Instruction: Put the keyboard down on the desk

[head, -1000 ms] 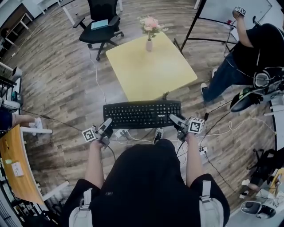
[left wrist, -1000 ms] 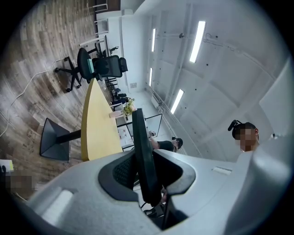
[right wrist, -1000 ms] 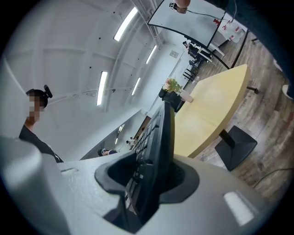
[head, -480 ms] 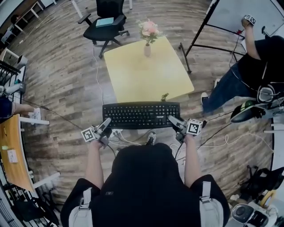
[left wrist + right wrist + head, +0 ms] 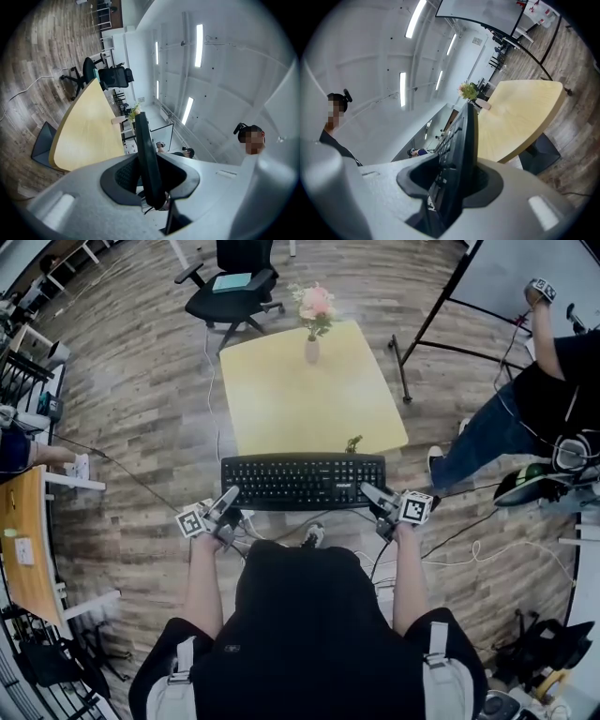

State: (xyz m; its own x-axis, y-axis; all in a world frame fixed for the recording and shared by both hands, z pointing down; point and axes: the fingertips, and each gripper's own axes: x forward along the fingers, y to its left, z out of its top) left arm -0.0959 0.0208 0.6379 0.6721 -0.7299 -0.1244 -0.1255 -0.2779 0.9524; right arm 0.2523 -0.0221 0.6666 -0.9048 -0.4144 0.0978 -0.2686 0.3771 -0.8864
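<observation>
A black keyboard (image 5: 302, 481) hangs level in the air just short of the near edge of the pale yellow desk (image 5: 309, 395), carried by both grippers. My left gripper (image 5: 228, 500) is shut on its left end, my right gripper (image 5: 369, 494) on its right end. In the left gripper view the keyboard (image 5: 146, 159) runs edge-on between the jaws, with the desk (image 5: 86, 131) beyond it. The right gripper view shows the keyboard (image 5: 457, 150) clamped the same way, keys facing left, with the desk (image 5: 518, 119) ahead.
A vase of pink flowers (image 5: 314, 320) stands at the desk's far edge. A black office chair (image 5: 234, 282) is beyond it. White cables (image 5: 281, 531) lie on the wooden floor under the keyboard. A person (image 5: 534, 390) stands at the right by a whiteboard stand (image 5: 450, 296).
The desk has drawn a little nearer in the head view and shifted slightly. The keyboard stays held level between both grippers.
</observation>
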